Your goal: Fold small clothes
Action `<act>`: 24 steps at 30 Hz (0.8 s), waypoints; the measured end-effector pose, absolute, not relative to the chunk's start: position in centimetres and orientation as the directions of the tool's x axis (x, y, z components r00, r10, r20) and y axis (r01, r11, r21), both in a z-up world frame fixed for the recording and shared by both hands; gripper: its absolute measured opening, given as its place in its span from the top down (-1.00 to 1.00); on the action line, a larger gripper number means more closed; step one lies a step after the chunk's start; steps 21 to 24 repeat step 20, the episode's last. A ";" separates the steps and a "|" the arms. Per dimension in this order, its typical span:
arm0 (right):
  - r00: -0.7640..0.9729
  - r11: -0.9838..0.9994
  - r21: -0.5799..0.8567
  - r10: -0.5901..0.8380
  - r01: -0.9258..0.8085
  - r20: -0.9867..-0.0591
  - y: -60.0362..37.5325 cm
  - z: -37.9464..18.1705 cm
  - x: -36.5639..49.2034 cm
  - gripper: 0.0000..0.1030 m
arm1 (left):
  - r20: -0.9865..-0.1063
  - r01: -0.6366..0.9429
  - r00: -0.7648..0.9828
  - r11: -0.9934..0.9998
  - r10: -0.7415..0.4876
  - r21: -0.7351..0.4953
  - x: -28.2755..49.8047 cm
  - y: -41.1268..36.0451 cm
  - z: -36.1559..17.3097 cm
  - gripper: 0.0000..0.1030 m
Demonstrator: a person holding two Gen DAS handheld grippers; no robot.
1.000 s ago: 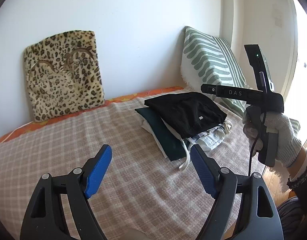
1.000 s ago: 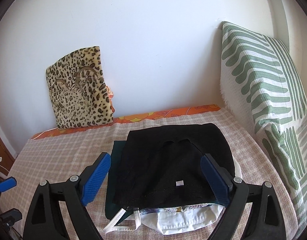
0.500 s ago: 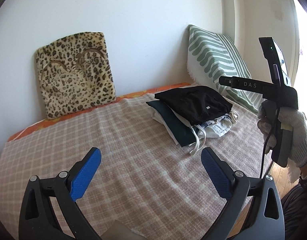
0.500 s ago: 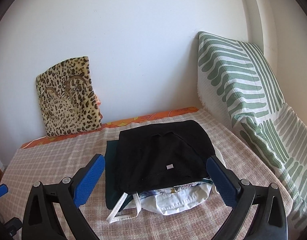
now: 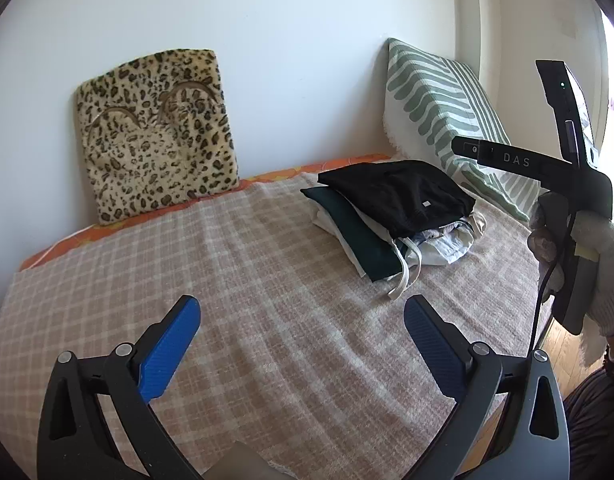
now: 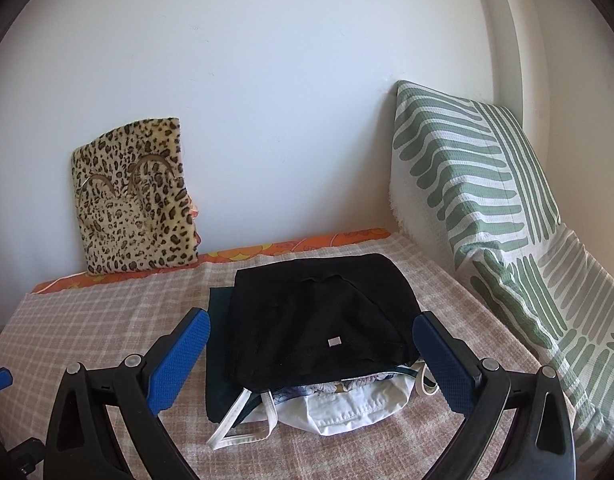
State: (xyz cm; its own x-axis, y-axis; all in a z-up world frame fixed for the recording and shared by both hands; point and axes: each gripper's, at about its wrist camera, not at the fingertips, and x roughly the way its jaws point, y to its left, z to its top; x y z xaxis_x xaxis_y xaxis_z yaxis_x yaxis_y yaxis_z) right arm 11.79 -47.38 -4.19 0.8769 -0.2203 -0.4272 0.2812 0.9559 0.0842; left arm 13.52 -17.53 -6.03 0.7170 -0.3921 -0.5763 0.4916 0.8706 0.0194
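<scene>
Clothes pile [image 6: 319,328] untouched since earlier; both grippers' jaws just opened wide, nothing between.

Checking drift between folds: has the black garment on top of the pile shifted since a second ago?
No. The black garment sits the same on the dark green piece beneath.

Black grippers, blue pads

The left gripper [image 5: 302,344] has silver screws; the hand [image 5: 599,272] at right edge wears a white knitted glove.

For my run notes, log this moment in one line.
left gripper: jaws just opened, empty | right gripper: jaws just opened, empty | folded black garment: tops clothes stack on checked blanket
</scene>
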 end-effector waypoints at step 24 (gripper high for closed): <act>0.876 0.957 0.084 -0.215 0.276 -0.432 -47.1 -4.3 12.2 -1.00 | -0.589 0.495 0.706 0.869 -0.392 0.016 13.7 -17.3 -6.4 -0.97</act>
